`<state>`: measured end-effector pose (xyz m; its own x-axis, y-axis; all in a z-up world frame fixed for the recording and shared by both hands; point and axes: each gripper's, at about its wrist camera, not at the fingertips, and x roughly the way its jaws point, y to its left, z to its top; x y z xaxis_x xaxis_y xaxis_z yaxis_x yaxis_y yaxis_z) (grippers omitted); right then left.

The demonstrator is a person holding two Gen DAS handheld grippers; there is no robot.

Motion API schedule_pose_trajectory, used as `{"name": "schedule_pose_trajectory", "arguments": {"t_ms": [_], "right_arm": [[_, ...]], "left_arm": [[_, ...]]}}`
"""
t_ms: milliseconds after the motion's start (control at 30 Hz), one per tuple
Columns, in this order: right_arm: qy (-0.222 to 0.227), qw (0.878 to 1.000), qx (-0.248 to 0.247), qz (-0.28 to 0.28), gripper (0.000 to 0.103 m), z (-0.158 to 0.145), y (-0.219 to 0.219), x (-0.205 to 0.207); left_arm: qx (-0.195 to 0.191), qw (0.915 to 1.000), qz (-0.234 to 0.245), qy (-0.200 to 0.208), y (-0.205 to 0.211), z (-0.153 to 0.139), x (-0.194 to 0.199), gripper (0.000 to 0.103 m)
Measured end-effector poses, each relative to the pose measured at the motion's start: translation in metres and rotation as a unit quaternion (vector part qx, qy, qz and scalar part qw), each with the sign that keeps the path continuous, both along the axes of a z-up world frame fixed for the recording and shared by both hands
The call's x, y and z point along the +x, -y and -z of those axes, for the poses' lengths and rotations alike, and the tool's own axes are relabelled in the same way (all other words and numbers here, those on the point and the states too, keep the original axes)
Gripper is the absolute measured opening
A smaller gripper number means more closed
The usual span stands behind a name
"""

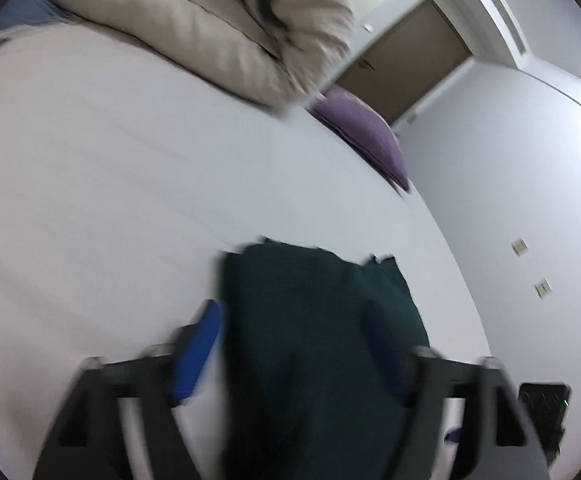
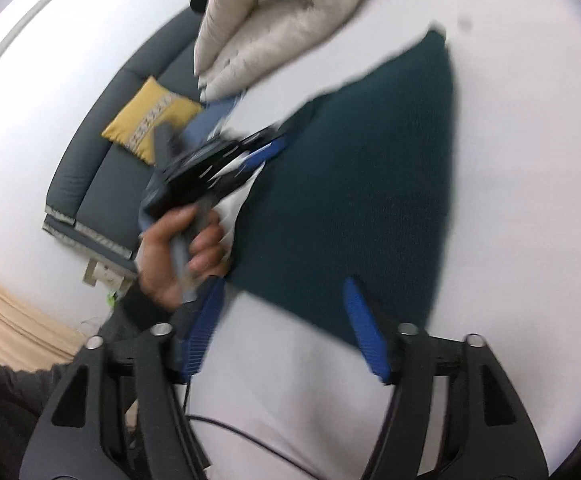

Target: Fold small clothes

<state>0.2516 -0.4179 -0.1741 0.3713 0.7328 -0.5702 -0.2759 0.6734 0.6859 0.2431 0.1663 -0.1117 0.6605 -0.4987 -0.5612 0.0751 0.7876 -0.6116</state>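
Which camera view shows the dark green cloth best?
The right wrist view: the dark green cloth lies spread on the white bed sheet, nearly its whole outline visible. The left wrist view shows it blurred, partly between that claw's fingers.
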Motion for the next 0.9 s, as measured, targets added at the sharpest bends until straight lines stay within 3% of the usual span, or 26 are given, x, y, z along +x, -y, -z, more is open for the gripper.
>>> {"name": "schedule_pose_trajectory", "arguments": {"t_ms": [133, 300, 400, 567, 667, 733, 800, 900], "right_arm": [[-0.042, 0.997, 0.026, 0.057, 0.074, 0.018, 0.03, 0.033], [-0.099, 0.989, 0.059, 0.091, 0.073, 0.052, 0.047, 0.068], [-0.104, 0.989, 0.068, 0.084, 0.072, 0.059, 0.044, 0.078], [-0.115, 0.989, 0.07, 0.057, 0.074, 0.067, 0.017, 0.097], [-0.128, 0.988, 0.069, 0.057, 0.072, 0.074, 0.004, 0.11], [-0.129, 0.988, 0.063, 0.053, 0.072, 0.074, 0.005, 0.11], [-0.13, 0.989, 0.049, 0.049, 0.068, 0.073, -0.006, 0.118], [-0.131, 0.99, 0.033, 0.05, 0.06, 0.073, -0.019, 0.124]], "left_arm": [[-0.037, 0.9978, 0.014, -0.054, -0.014, 0.014, -0.005, 0.078], [-0.087, 0.9875, 0.044, -0.123, -0.006, 0.042, -0.001, 0.077], [-0.064, 0.9869, 0.06, -0.135, 0.015, 0.045, 0.005, 0.077], [-0.089, 0.9796, 0.071, -0.166, 0.038, 0.052, 0.025, 0.076], [-0.073, 0.9785, 0.079, -0.176, 0.054, 0.049, 0.032, 0.074], [-0.081, 0.9753, 0.089, -0.185, 0.067, 0.05, 0.04, 0.067], [-0.099, 0.9698, 0.093, -0.202, 0.082, 0.053, 0.049, 0.049], [-0.119, 0.9649, 0.099, -0.212, 0.092, 0.058, 0.058, 0.037]]}}
